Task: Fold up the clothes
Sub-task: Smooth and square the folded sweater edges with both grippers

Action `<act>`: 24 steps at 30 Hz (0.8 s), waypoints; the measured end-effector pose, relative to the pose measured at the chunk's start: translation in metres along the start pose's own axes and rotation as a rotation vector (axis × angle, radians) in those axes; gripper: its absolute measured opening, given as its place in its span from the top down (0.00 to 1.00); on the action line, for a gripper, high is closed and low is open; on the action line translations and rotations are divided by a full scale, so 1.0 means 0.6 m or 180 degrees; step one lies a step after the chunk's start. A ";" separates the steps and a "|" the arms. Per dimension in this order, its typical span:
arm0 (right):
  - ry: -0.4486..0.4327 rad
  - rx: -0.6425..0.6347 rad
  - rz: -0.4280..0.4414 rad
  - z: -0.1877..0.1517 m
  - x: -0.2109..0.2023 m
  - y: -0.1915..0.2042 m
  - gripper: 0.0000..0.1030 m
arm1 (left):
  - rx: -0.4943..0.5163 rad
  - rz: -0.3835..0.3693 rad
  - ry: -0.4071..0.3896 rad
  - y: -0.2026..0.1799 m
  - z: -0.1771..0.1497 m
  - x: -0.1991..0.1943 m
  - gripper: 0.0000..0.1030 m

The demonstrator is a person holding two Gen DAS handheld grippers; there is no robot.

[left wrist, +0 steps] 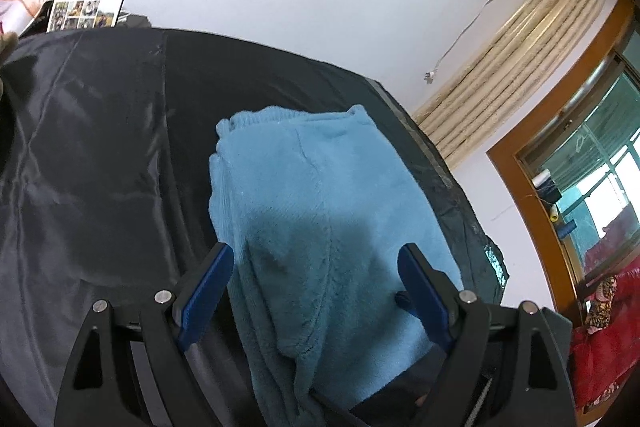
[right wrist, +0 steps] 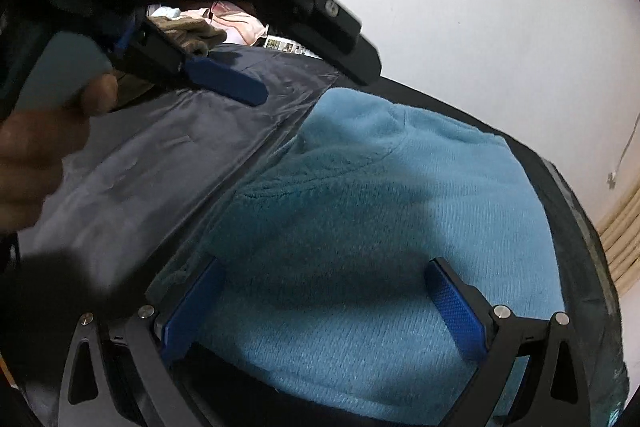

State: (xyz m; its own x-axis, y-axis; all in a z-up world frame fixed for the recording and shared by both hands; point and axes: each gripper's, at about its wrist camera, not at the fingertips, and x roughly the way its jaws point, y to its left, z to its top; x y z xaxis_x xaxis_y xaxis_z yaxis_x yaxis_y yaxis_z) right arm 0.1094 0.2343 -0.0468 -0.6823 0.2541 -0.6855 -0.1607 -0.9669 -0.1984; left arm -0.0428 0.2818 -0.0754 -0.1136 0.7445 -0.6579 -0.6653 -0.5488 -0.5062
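I have both grippers spread wide with nothing between the pads: the left gripper (left wrist: 316,267) hangs over the near end of the fleece (left wrist: 312,187), and the right gripper (right wrist: 324,287) is low over its broad middle. The fleece, a light blue plush garment, lies already doubled into a rough block on the dark sheet (left wrist: 100,167), toward that sheet's right edge, with one long flap trailing off the near side under my left tool. From the right wrist view I also see my left hand (right wrist: 36,147) on its handle, off to the left over the grey part of the sheet. I judge the fleece soft, thick and light; it should compress easily and not slip from ribbed pads, but it will sag and drag its lower layers if I lift from one point. I'd pinch it at the trailing edge or at two corners of a single layer, not through the whole stack.
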 end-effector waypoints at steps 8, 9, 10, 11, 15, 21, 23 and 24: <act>-0.0182 0.0277 0.0054 -0.029 -0.061 -0.045 0.00 | 0.0245 0.0082 -0.0028 -0.041 -0.017 -0.004 0.15; -0.0239 0.0348 0.0051 -0.037 -0.077 -0.057 0.00 | 0.0293 0.0059 -0.0021 -0.051 -0.019 -0.003 0.15; -0.0285 0.0426 -0.0028 -0.047 -0.093 -0.072 0.00 | 0.0349 0.0021 0.0000 -0.062 -0.022 0.000 0.15; -0.0322 0.0519 -0.0126 -0.061 -0.109 -0.091 0.00 | 0.0421 -0.0027 0.0039 -0.076 -0.027 0.006 0.15; -0.0263 0.0905 -0.0440 -0.119 -0.149 -0.168 0.00 | 0.0725 -0.0138 0.0233 -0.119 -0.051 0.041 0.15; 0.0059 0.1340 -0.0286 -0.170 -0.118 -0.234 0.00 | 0.0797 -0.0154 0.0369 -0.121 -0.074 0.071 0.15; 0.0071 0.1332 -0.0413 -0.164 -0.109 -0.231 0.00 | 0.0790 -0.0166 0.0382 -0.116 -0.075 0.071 0.15; 0.0105 0.1328 -0.0512 -0.161 -0.108 -0.226 0.00 | 0.0802 -0.0168 0.0390 -0.114 -0.076 0.070 0.15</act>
State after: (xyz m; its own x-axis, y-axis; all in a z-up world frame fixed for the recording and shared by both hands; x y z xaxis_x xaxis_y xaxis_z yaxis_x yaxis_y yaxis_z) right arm 0.2444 0.3512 -0.0434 -0.6030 0.3961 -0.6924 -0.5414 -0.8407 -0.0094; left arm 0.0317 0.3335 -0.0938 0.0059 0.7095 -0.7047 -0.8320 -0.3874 -0.3970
